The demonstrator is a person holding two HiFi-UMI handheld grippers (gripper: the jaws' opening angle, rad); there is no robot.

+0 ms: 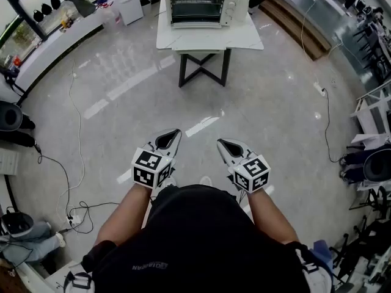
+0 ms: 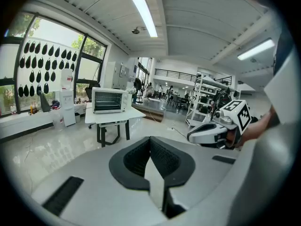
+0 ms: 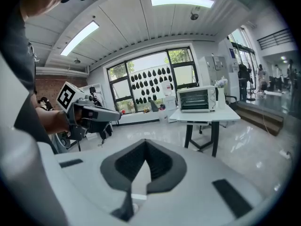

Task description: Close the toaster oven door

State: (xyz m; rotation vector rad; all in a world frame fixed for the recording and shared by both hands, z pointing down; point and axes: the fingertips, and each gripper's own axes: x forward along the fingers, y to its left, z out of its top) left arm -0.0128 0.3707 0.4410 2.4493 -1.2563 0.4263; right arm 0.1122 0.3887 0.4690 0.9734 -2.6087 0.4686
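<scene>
Nearest the body, the left gripper (image 1: 175, 134) and the right gripper (image 1: 222, 144) are held side by side and apart from each other. Each has its jaws pressed together, and nothing is pinched between them. Ahead, a broad open stretch of polished floor (image 1: 134, 84) is seen, crossed at the left by a cable (image 1: 78, 133). Well beyond, the toaster oven (image 1: 201, 5) is set toward the far side of a white table (image 1: 244, 38). Its door is seen upright against the front.
</scene>
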